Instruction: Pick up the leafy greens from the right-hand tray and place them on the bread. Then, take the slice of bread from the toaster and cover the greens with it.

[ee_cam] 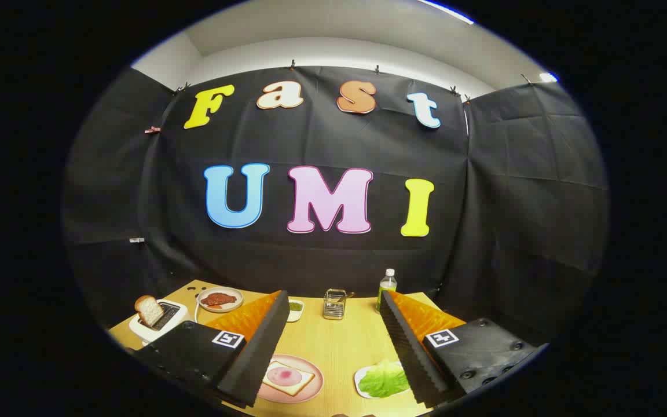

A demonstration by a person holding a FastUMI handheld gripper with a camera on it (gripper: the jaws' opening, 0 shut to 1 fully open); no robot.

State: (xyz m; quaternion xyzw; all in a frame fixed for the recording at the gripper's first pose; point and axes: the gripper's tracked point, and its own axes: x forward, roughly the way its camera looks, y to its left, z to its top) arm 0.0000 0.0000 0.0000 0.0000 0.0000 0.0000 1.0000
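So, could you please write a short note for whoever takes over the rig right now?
Gripper: jaws wide open, holding nothing, above the table.
Leafy greens: on the white tray, by the right finger.
Bread with a slice of ham on it: on the pink plate, by the left finger.
Second bread slice: standing in the toaster, far left.
Done: nothing yet.
Left: move greens onto the bread, then cover with the toaster slice.

staged demo booth: black cloth walls [513,191], wooden table [333,341] set with toaster [157,321], plates.
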